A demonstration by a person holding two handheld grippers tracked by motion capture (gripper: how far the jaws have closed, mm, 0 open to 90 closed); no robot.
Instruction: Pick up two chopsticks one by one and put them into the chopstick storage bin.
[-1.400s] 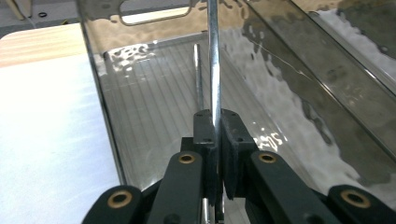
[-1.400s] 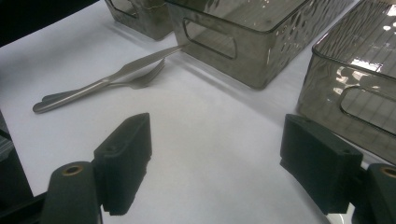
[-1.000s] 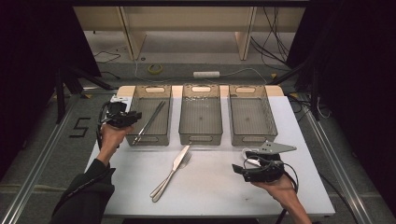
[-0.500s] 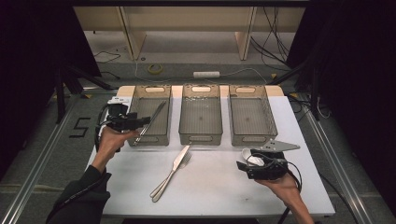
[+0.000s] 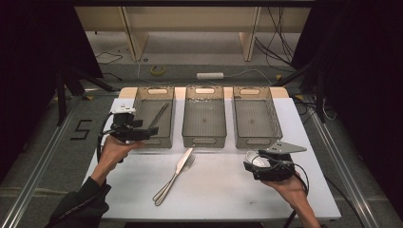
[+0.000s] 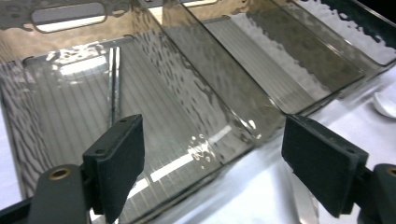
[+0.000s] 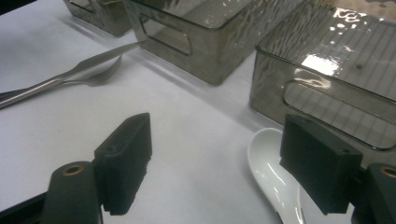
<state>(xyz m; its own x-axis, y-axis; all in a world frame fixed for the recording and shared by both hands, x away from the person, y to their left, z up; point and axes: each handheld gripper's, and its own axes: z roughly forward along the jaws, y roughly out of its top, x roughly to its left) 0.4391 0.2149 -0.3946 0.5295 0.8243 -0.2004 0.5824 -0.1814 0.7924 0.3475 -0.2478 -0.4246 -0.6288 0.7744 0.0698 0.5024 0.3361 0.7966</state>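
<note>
- White cloth is spread over the table (image 5: 228, 199), with dark floor and cables seen far behind.
- Three see-through grey plastic bins with wavy walls are lined up at the far side.
- Thin metal chopsticks (image 5: 158, 115) are seen lying inside the left bin (image 5: 142, 102); the middle bin (image 5: 205, 137) and the right bin (image 5: 273, 118) look bare.
- A shiny knife (image 5: 182, 161) and fork (image 5: 172, 183) are laid together near the middle.
- The left gripper (image 5: 151, 131) is held at the left bin's near corner; its jaws have just been opening, and nothing is between them.
- The right gripper (image 5: 251, 164) is held wide apart around a smooth white spoon (image 7: 271, 175), which rests just in front of the right bin.
</note>
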